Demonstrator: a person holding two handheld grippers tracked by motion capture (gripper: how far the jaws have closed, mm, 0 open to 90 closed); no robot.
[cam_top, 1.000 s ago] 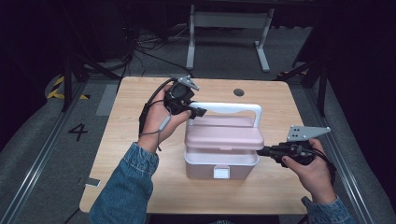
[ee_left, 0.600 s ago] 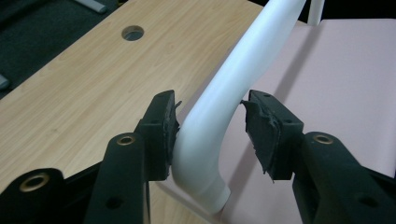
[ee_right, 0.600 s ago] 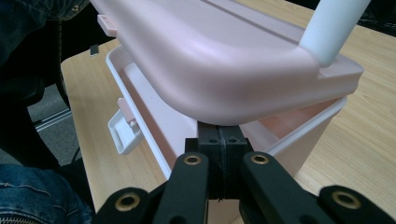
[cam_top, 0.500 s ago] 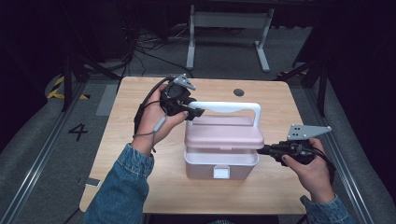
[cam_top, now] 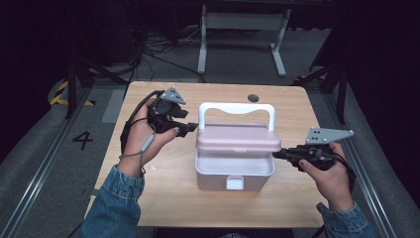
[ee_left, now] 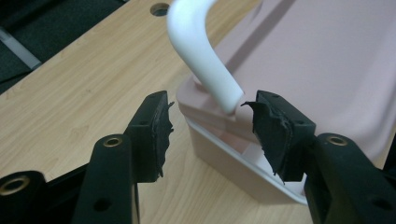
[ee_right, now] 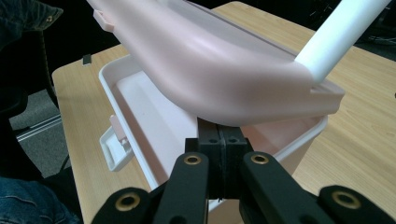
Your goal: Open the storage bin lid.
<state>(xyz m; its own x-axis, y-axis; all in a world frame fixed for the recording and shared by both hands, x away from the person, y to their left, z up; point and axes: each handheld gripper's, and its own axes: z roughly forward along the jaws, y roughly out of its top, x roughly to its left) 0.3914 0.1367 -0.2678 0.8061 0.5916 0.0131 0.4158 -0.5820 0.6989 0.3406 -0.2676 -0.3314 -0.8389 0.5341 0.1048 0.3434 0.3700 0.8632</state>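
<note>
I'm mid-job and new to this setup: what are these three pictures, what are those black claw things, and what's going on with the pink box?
No robot arm here: a person holds a hand-operated two-jaw gripper in each hand. The high view looks down on the wooden table from above the person's side. The other two pictures come from small cameras riding on the grippers, looking along their black jaws.

On the table stands a pink box with a white handle raised upright. Its lid is lifted partway, so the inside shows at the front, where a white latch hangs loose.

The left gripper is beside the handle's left end. Its jaws have just been opening, and its own view shows the pads apart on either side of the handle's foot, not pressing on it. The right gripper is shut, tucked under the lid's right edge and seemingly propping it.
</note>
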